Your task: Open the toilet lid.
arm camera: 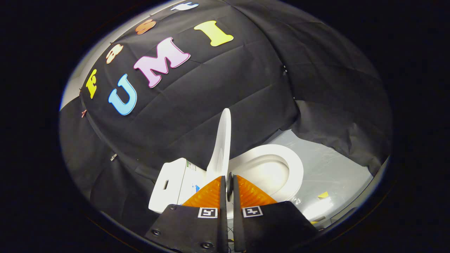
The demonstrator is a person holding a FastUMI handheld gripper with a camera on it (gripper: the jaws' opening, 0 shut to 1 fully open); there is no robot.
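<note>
The white toilet lid (222, 140) stands raised, seen edge-on, between the tank (172, 186) and the open bowl. The white seat ring (294, 172) lies flat around the bowl, to the right of the lid. My gripper (229, 180) is nearly closed, and the lid's lower edge runs down into the narrow gap between its fingers, so both fingers press on the lid. A small dark round part sits in that gap.
Black cloth walls close in behind and beside the toilet. A pale plastic-covered floor (327, 165) lies beyond the bowl, with a small yellow scrap (323, 194) on it.
</note>
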